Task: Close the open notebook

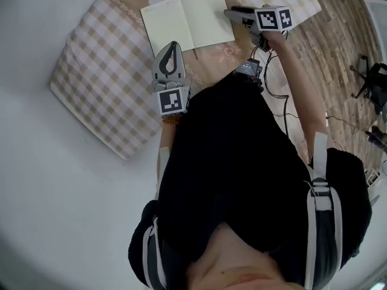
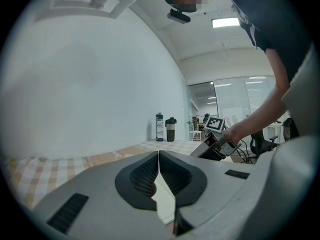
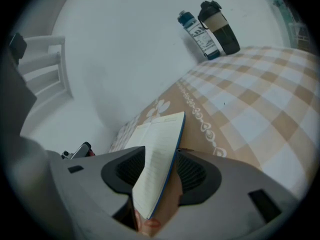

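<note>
No text is legible; the label on the bottle (image 3: pixel 199 35) seems printed but too blurred.

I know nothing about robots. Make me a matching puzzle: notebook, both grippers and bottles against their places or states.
Things:
1 notebook
2 left gripper
3 right gripper
4 bottles

States:
A jaws together
B standing by the wall
C lying open on the cloth
D jaws apart around the notebook's edge

Pairs: 1-C, 2-A, 3-D, 4-B
</note>
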Demonstrator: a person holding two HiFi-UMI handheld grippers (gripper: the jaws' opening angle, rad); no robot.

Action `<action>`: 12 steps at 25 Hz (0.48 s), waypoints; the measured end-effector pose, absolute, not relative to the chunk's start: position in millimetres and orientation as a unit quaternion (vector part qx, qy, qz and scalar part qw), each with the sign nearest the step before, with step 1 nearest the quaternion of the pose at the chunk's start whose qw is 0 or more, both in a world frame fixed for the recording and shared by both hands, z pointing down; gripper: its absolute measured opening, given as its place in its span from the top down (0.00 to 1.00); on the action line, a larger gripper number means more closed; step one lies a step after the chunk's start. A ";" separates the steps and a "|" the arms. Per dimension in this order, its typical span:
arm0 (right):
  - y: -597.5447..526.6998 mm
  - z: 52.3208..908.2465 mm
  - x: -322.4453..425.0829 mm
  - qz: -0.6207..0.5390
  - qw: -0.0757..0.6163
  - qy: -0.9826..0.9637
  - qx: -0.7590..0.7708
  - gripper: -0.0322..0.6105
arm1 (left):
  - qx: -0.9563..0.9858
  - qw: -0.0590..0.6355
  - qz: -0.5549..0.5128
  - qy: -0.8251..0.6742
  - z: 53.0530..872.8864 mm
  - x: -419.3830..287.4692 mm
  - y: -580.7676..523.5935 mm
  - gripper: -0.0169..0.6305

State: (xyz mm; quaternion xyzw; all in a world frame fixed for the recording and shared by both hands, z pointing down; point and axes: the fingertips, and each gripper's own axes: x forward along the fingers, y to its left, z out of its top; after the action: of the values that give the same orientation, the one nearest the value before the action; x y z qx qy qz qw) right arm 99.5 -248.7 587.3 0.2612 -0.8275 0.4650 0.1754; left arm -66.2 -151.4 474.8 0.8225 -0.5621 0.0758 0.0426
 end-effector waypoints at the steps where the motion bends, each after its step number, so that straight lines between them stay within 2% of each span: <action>1: -248.8 588.7 99.8 0.473 0.174 -0.824 0.258 0.63 | 0.823 0.044 0.073 -0.562 475.4 -66.8 -152.1 0.96; 6: -251.8 595.1 100.7 0.499 0.167 -0.812 0.251 0.63 | 0.820 0.047 0.069 -0.567 475.5 -72.5 -152.8 0.96; 12: -241.0 599.8 91.9 0.585 0.153 -0.774 0.188 0.63 | 0.813 0.046 0.069 -0.576 475.0 -78.1 -154.0 0.96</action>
State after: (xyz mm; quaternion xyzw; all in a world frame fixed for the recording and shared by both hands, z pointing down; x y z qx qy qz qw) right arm 91.9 -241.0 599.8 0.1877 -0.7742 0.5849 0.1527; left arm -78.1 -154.0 475.0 0.8134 -0.5758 0.0687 0.0459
